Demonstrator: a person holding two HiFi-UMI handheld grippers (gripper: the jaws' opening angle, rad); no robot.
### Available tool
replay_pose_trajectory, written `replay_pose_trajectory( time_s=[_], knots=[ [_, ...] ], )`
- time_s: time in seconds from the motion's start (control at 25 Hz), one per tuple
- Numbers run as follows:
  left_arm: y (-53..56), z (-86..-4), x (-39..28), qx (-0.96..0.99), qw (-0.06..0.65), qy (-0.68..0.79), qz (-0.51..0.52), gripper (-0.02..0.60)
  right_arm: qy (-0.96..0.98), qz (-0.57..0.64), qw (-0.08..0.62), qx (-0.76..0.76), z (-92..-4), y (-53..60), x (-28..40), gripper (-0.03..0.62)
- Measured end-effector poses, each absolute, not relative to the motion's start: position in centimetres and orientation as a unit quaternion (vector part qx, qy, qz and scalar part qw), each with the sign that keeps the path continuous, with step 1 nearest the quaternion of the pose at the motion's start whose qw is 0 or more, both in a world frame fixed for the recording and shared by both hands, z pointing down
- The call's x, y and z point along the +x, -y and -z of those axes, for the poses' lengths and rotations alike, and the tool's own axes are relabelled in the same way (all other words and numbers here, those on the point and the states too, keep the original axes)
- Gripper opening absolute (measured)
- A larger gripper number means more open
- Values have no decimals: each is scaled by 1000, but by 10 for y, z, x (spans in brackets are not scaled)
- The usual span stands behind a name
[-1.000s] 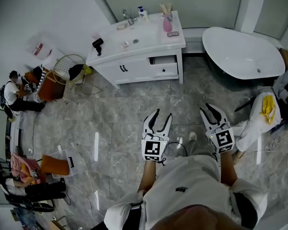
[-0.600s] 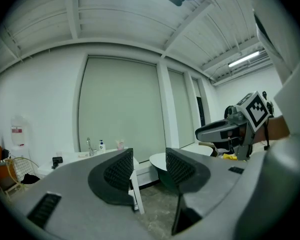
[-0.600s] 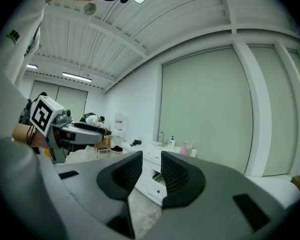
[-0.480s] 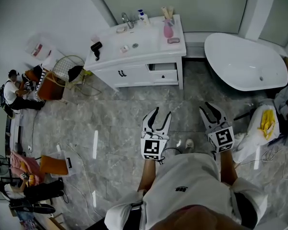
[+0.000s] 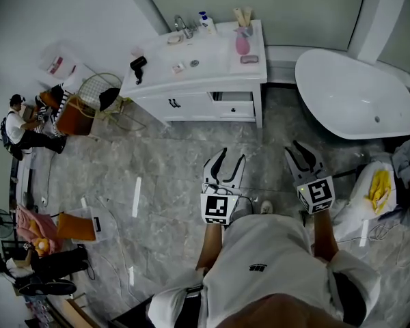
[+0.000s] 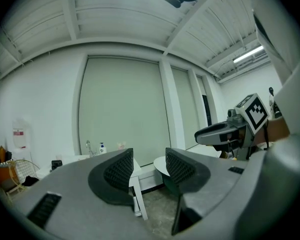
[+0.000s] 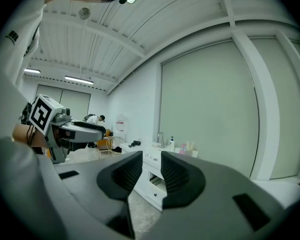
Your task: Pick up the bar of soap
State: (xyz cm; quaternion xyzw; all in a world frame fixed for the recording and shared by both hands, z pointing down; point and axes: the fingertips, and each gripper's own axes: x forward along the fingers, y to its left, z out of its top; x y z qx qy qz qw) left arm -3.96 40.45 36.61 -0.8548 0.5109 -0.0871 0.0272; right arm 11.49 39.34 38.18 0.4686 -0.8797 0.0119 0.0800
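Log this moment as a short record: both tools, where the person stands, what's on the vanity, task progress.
left tool: open, nothing between its jaws
right tool: open, nothing between its jaws
position: person stands on the grey floor, apart from the white vanity
on vanity: pink bottle, black hair dryer, several small items
soap: too small to single out
task: nothing picked up yet
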Motion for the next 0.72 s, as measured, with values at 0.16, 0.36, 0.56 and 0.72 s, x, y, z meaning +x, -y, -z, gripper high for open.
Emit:
replay_pose_trajectory(
  time_s=[0.16,0.36,0.56,0.72],
  knots=[
    [-395,-368,-41,-849,24,-519,89,209,886,-14,77,457,-383,-381,112,126],
    [-383,-367,-41,-848,24,-523,84,209,886,-15,75,457,-387,-369,112,126],
    [-365,-369,-41,-851,28,-517,85,209,884,-16,77,462,-390,-354,109,126],
    [-345,-373,-45,-854,32,-513,87,209,881,-15,77,466,-391,-337,103,126]
  ],
)
